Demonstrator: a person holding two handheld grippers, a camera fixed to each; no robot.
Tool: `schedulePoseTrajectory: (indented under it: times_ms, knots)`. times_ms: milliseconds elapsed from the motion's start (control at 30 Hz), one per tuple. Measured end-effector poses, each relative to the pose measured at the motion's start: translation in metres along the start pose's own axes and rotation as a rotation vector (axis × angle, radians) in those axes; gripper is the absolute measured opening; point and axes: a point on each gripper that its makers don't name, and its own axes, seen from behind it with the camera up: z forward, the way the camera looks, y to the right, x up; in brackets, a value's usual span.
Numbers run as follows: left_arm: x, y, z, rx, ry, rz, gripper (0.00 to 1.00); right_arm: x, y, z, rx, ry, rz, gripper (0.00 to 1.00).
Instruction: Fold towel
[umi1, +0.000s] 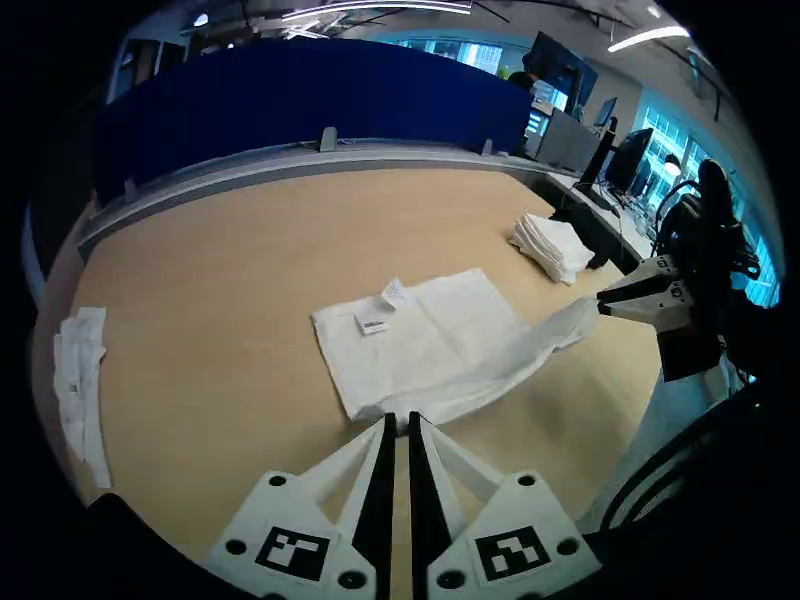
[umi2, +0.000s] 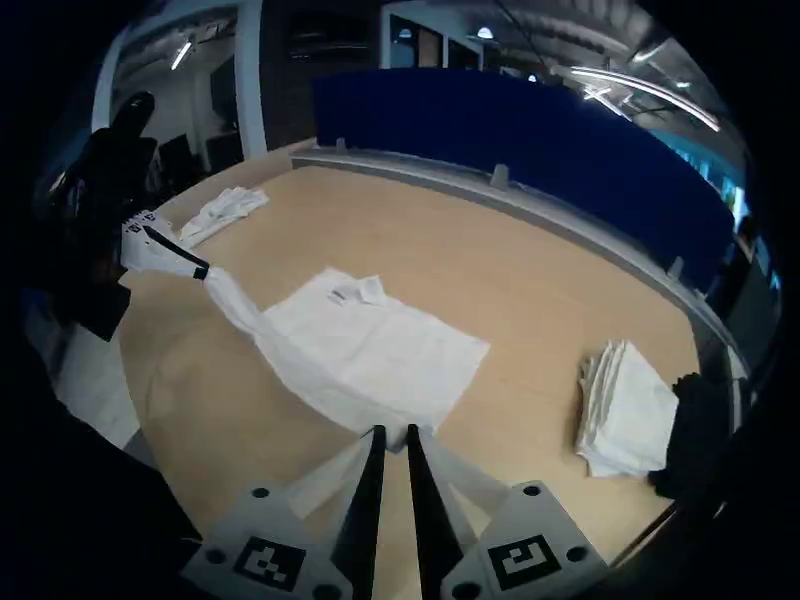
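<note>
A white towel (umi1: 430, 345) (umi2: 370, 350) lies mostly flat on the wooden table (umi1: 220, 260) (umi2: 480, 260), with a small tag by its far edge. In the left gripper view, my left gripper (umi1: 400, 420) is shut on the towel's near corner. Off to the right, my right gripper (umi1: 600, 300) pinches the other corner, and that edge rises off the table in a taut strip. In the right gripper view, my right gripper (umi2: 392, 432) is closed on the near edge. Farther left, my left gripper (umi2: 200, 272) holds the lifted corner.
A stack of folded white towels (umi1: 550, 245) (umi2: 625, 405) sits near one table end, beside a black object (umi2: 690, 430). A loose white towel (umi1: 80, 380) (umi2: 225, 212) lies at the other end. A blue partition (umi1: 300, 100) (umi2: 520, 130) borders the far side.
</note>
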Motion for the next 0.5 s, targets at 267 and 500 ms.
schedulePoseTrajectory:
  times_ms: [267,500]
  knots:
    - [0.022,-0.016,0.032,0.020,-0.015,0.002,0.09,0.022,0.027,0.032,-0.017,-0.008,-0.036,0.16]
    - [0.028,-0.042,0.066,0.045,-0.049,-0.007,0.09,0.028,0.052,0.070,-0.025,-0.028,-0.014,0.16]
